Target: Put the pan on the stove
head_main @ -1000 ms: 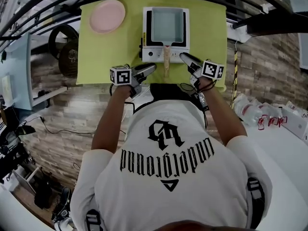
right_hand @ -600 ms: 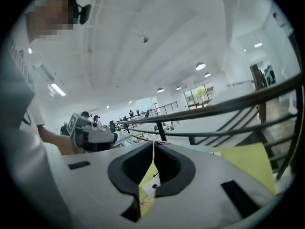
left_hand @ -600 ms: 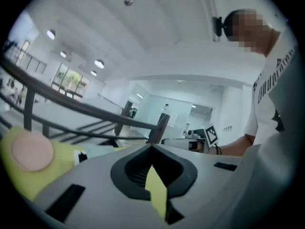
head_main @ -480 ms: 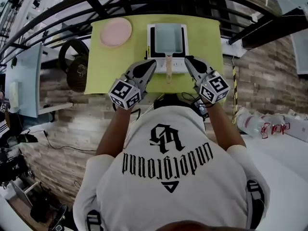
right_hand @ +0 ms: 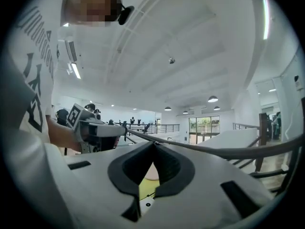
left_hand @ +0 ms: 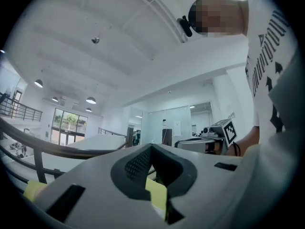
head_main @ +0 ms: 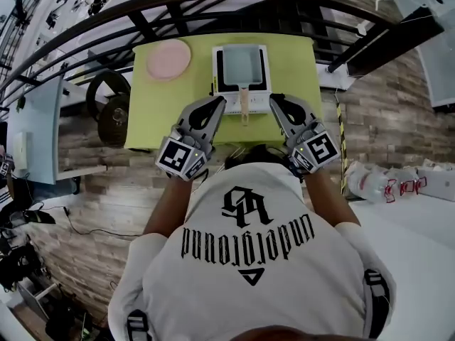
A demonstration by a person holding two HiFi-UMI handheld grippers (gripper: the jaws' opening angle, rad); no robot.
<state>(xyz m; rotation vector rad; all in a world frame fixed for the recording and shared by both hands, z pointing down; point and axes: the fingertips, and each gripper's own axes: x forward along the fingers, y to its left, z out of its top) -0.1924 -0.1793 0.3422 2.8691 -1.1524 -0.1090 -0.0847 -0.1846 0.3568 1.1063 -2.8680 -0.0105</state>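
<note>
Pan (head_main: 242, 64): on the stove (head_main: 259, 106), square body inside the stove's frame, wooden handle (head_main: 244, 104) reaching out over the stove's near edge
Left gripper (head_main: 217, 105): jaws clenched on nothing, tip just left of the stove's near corner, apparently raised clear of it
Right gripper (head_main: 277, 104): jaws clenched and empty too, tip just right of the stove's near edge
Plate (head_main: 168, 59): on the worktop (head_main: 295, 69), well left of the stove
Task state: looks done, judging by how the pan lies
Risk, handle: it lies between the two tips; a careless swing of either gripper toward the stove could knock it and turn the pan or drag it off centre
Risk, regrasp: shut jaws cannot take the handle; pushing in without opening them would shove the pan across the stove
Risk, controls: a tip dropping onto the stove's near strip could press a button
</note>
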